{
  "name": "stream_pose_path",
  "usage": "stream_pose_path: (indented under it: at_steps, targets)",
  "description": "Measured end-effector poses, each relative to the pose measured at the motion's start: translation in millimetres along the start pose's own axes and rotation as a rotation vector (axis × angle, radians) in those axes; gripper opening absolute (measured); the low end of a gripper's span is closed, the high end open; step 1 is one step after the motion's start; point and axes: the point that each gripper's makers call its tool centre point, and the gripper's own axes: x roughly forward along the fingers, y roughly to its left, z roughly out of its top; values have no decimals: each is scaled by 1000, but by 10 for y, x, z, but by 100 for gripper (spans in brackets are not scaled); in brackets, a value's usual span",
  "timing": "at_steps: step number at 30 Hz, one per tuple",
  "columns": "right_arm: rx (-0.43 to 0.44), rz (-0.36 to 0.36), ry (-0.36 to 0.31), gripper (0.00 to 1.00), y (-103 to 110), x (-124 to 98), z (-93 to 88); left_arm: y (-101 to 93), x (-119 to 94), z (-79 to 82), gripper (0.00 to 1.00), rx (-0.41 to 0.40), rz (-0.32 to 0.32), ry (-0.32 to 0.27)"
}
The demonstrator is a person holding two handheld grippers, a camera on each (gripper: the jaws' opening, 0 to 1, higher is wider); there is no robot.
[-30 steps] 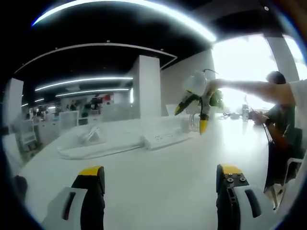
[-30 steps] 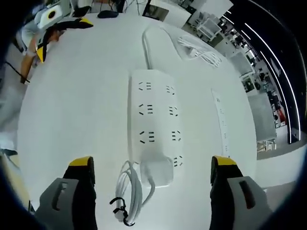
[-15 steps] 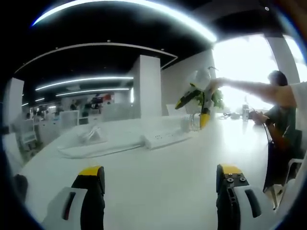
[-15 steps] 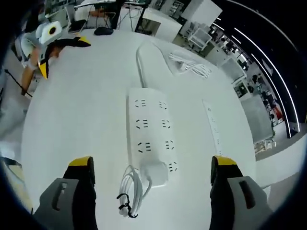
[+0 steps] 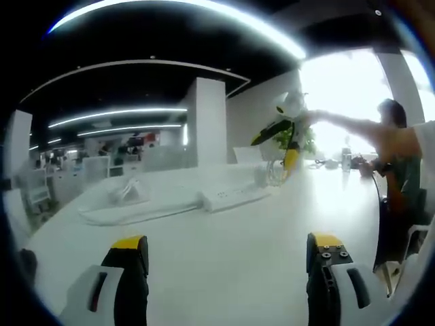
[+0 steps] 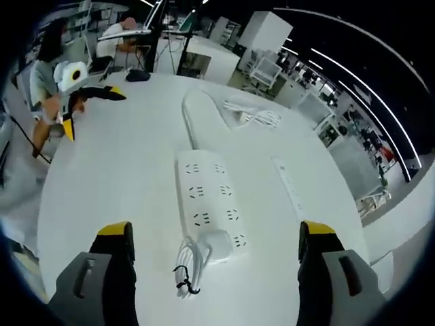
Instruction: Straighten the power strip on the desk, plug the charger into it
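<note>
1. The flat white plastic power strip (image 6: 209, 204) lies straight down the middle of the glossy white desk (image 6: 109, 176), and the rounded white charger block (image 6: 216, 246) sits on its near end — apparently plugged in, so the task looks done.
2. The right gripper (image 6: 213, 272) hangs above it, jaws wide apart and empty; the left gripper (image 5: 227, 272) hovers low over the desk, likewise spread and holding nothing.
3. The next move calls only for a check — the charger's coiled white cable (image 6: 186, 266) lies loose beside it.
</note>
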Motion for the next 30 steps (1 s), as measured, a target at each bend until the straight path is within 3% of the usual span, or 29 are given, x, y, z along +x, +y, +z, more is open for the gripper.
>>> stream_pose_path:
  at_steps: [15,30]
  targets:
    - [96,-85,-175,100,-125,-316,37,-21,6,-16,99,-2,-6,-1]
    - [191,-177,-337,100,-53,-639,6,-20,9,-15,99,-7,-6,-6]
